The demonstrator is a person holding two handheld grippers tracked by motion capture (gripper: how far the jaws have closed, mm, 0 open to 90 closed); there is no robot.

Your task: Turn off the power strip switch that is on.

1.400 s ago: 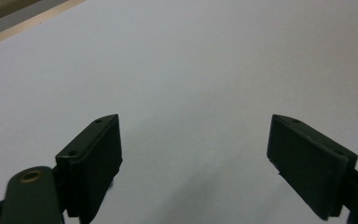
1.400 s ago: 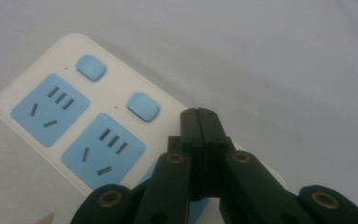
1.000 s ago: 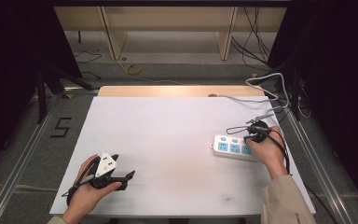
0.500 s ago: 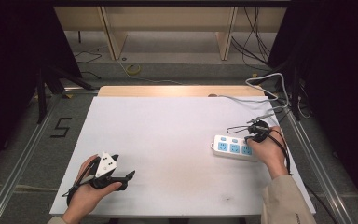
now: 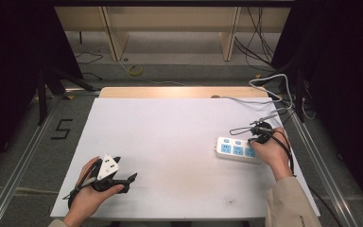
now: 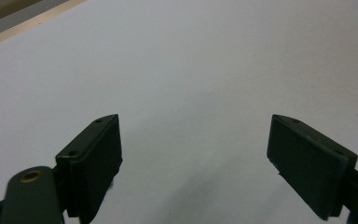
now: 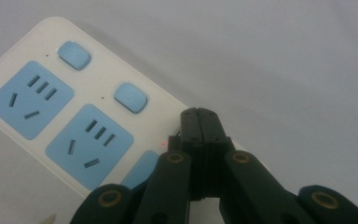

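White table [image 5: 170, 142] w/ a bare wood strip along its far edge; most of the surface is open, esp. the whole middle and far-left area. Left gripper [image 5: 123, 181] sits near the front-left corner, held in the left hand [image 5: 87, 196], close to the front edge, grey plate on top. In the left gripper view its jaws stand wide apart w/ nothing btwn them, just bare white table [image 6: 191, 70] ahead and a sliver of the wood edge at the top-left corner. Power strip [image 5: 238, 149] lies on the right side of the table, well apart from the left gripper, white body w/ blue sockets and blue buttons, long axis running roughly left-right, slightly angled; its right end is under the right hand [image 5: 270, 150]. White cord runs off the far-right edge toward the floor. Right gripper [image 7: 199, 122] in its own view: jaws pressed together, tips down on the power strip [image 7: 74, 112] at the spot next in line after the two visible blue switches; a small red dot glows just left of the tips. Can't tell if anything is pinched btwn them. Room right of the strip is tight, the table's right edge is near; left of it is free.
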